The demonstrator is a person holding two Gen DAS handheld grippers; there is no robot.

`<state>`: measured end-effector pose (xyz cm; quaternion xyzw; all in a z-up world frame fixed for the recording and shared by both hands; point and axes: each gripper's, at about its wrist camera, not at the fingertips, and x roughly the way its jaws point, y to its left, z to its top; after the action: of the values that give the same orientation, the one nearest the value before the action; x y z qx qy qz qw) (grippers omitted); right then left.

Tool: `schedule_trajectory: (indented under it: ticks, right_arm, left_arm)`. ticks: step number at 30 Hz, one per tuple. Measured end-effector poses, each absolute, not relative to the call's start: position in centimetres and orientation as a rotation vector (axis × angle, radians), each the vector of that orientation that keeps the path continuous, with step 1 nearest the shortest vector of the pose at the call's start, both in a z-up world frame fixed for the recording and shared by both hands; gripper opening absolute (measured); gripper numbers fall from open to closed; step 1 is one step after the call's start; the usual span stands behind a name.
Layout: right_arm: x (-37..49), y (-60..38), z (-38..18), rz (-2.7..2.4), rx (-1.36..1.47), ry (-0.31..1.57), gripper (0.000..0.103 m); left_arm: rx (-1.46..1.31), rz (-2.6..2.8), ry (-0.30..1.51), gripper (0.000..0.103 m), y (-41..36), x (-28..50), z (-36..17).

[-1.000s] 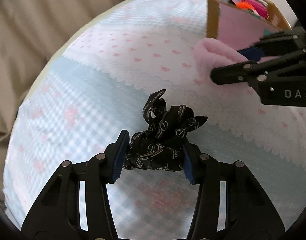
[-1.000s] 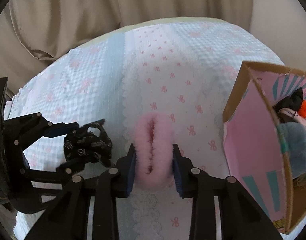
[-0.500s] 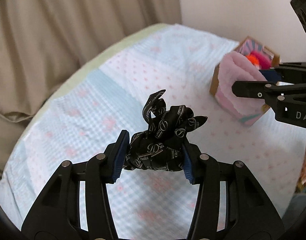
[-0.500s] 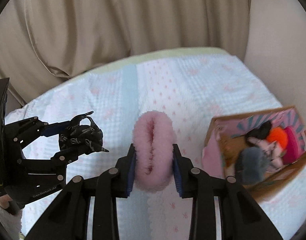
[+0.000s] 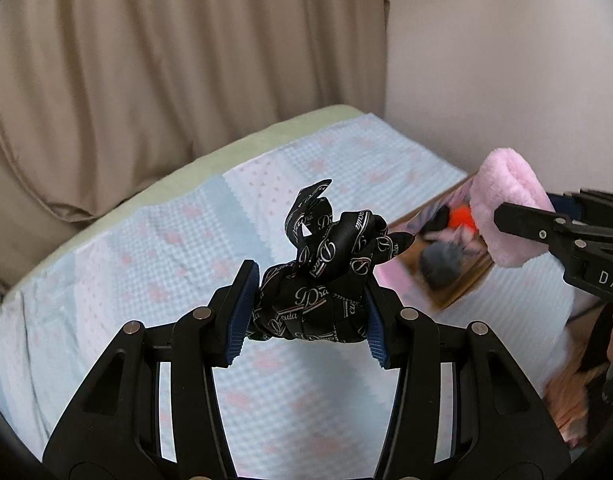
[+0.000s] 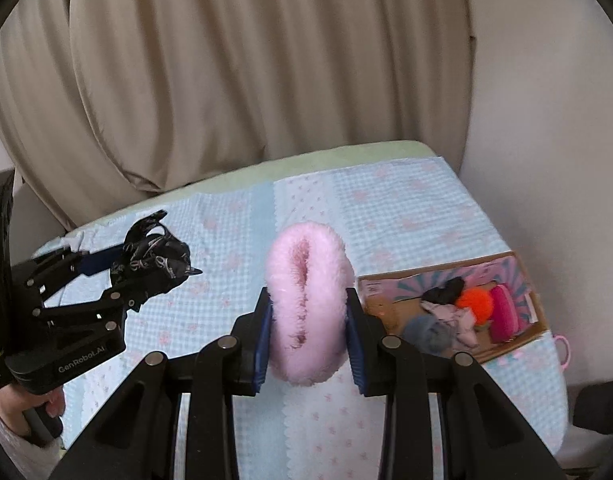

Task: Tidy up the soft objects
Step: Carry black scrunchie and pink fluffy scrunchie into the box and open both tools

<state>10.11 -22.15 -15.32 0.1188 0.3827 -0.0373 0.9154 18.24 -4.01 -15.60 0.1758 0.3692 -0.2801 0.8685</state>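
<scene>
Change: both grippers have risen well clear of the bedspread since a second ago, each keeping its load; the box, earlier close by and seen from the side, now lies below and is seen from above.
Left gripper [image 5: 306, 320]: pads pinch the black bow [image 5: 326, 276] at its bundled base, with the printed ribbon loops sticking up free beyond the pads.
Right gripper [image 6: 308, 334]: jaws squeezed in on the pink scrunchie [image 6: 308, 308], the ring standing on edge between the pads, its hole facing the camera.
Handling, bow: probably very light and limp; satin looks slippery, so the knotted middle seems the safest hold, not a loose tail.
Handling, scrunchie: fluffy and springy; it squashes under the pads and will likely puff back on release. Nothing fragile.
Pose: both grippers tilt downward over the bed, left one seen at the left of the right view, a hand [image 6: 46, 404] on its handle.
Bedspread [image 6: 406, 216]: blue-and-pink check, far below.
Box [image 6: 518, 272]: open, near the bed's right edge, already holding an orange pompom [image 6: 474, 300] and other soft pieces.
Curtain [image 6: 226, 60]: beige, behind the bed.
</scene>
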Motion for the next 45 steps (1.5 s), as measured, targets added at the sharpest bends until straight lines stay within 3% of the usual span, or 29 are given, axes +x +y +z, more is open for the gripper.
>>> schedule_trajectory:
  ticks: [9, 17, 30, 45]
  right_arm:
    - [6.0, -30.4, -11.6, -0.084, 0.23, 0.761, 0.03]
    - [5.6, -37.4, -12.3, -0.096, 0.236, 0.789, 0.03]
    - [11.2, -46.7, -21.1, -0.075, 0.265, 0.945, 0.03]
    - [16.6, -47.0, -32.8, 0.142, 0.136, 1.12, 0.03]
  left_arm:
    - [0.28, -0.569, 0.762, 0.045, -11.1, 13.4, -11.9]
    - [0.243, -0.571, 0.79, 0.045, -19.1, 12.4, -12.4]
    - [0.197, -0.534, 0.966, 0.045, -29.1, 16.2, -21.4]
    - [0.288, -0.488, 1.145, 0.045, -33.6, 23.0, -32.8]
